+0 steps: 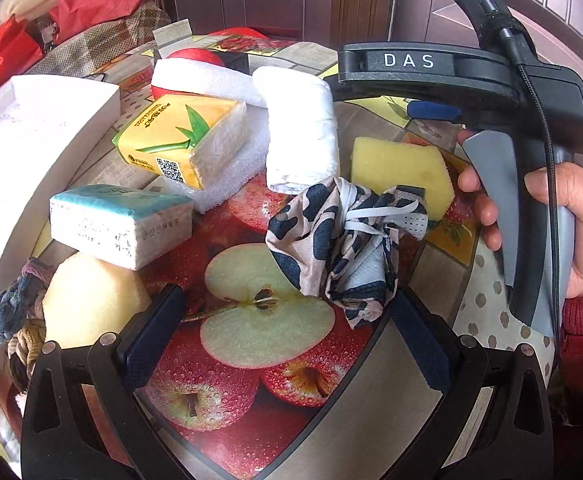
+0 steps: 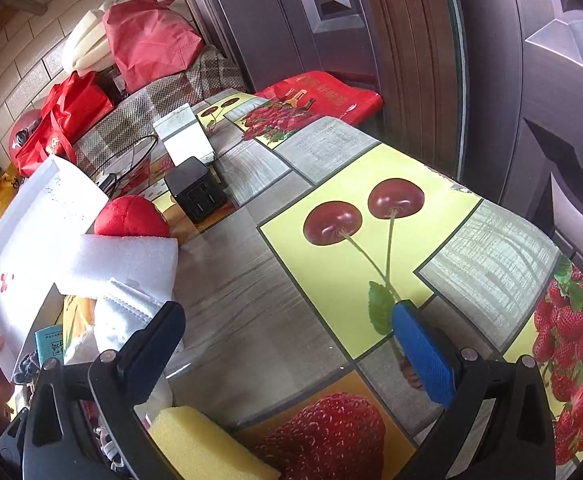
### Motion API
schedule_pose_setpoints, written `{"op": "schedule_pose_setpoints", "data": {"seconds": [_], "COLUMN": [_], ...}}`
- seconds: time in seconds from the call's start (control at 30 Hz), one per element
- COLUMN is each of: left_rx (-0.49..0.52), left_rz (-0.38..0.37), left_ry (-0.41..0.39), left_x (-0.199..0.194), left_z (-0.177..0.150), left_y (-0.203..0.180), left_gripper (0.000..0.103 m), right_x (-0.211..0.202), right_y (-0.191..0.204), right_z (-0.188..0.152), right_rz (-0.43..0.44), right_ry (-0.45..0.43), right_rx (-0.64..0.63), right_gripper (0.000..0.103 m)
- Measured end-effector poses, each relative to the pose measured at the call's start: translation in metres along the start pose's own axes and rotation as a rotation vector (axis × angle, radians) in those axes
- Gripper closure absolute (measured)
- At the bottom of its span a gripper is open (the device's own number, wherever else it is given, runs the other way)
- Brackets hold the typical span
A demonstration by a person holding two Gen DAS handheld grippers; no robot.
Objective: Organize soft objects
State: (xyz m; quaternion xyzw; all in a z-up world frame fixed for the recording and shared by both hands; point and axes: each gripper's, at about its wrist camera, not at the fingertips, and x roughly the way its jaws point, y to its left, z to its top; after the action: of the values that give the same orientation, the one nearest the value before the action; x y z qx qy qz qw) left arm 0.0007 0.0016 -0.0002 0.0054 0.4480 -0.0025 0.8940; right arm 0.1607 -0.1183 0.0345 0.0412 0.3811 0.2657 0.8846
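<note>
My left gripper (image 1: 287, 332) is open and low over the table. A crumpled leopard-print cloth (image 1: 339, 240) lies just ahead of its right finger, untouched. Behind the cloth are a yellow sponge (image 1: 399, 172) and a white rolled towel (image 1: 299, 128). To the left are a yellow tissue pack (image 1: 183, 136) on white foam (image 1: 227, 176), a teal tissue pack (image 1: 119, 224) and a pale yellow sponge (image 1: 87, 300). My right gripper (image 2: 291, 352) is open over bare tablecloth, with the yellow sponge (image 2: 203, 444) under its left finger.
A white tray (image 1: 19, 160) stands tilted at the left, with hair ties (image 1: 15, 312) below it. A red plush (image 2: 131, 216), a black cube (image 2: 197, 192) and a small white box (image 2: 183, 136) sit further back. The fruit-print tablecloth (image 2: 331, 272) lies bare to the right. Doors stand close behind.
</note>
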Motion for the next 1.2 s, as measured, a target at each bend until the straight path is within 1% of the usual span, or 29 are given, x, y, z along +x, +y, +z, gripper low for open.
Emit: {"op": "schedule_pose_setpoints", "data": {"seconds": [0.3, 0.4, 0.77, 0.83, 0.97, 1.03, 1.1, 1.13, 1.2], "left_rx": [0.0, 0.0, 0.0, 0.0, 0.001, 0.001, 0.006, 0.01, 0.019], "left_rz": [0.0, 0.0, 0.001, 0.0, 0.001, 0.001, 0.005, -0.007, -0.055], "left_ry": [0.0, 0.0, 0.0, 0.0, 0.0, 0.0, 0.0, 0.0, -0.037], "left_x": [0.0, 0.0, 0.001, 0.001, 0.001, 0.001, 0.0, -0.002, -0.019], "left_z": [0.0, 0.0, -0.001, -0.001, -0.001, -0.001, 0.0, -0.001, -0.01], "left_y": [0.0, 0.0, 0.0, 0.0, -0.001, -0.001, -0.002, -0.002, -0.006], "left_gripper": [0.001, 0.001, 0.001, 0.001, 0.001, 0.001, 0.001, 0.001, 0.001], "right_x": [-0.001, -0.001, -0.001, -0.001, -0.002, -0.003, -0.01, -0.015, -0.031], "right_y": [-0.001, -0.001, -0.001, -0.002, -0.002, -0.003, -0.011, -0.016, -0.024], "right_z": [-0.001, 0.0, -0.001, 0.0, 0.0, 0.0, -0.002, -0.002, -0.004], "right_rz": [0.001, 0.006, 0.01, 0.021, 0.023, 0.032, 0.049, 0.066, 0.099], "right_ry": [-0.036, -0.018, -0.022, -0.006, -0.01, -0.02, -0.04, -0.055, -0.123], "right_rx": [-0.014, -0.002, 0.002, 0.018, 0.019, 0.029, 0.066, 0.092, 0.113], "right_gripper": [0.0, 0.0, 0.0, 0.0, 0.0, 0.0, 0.0, 0.0, 0.0]}}
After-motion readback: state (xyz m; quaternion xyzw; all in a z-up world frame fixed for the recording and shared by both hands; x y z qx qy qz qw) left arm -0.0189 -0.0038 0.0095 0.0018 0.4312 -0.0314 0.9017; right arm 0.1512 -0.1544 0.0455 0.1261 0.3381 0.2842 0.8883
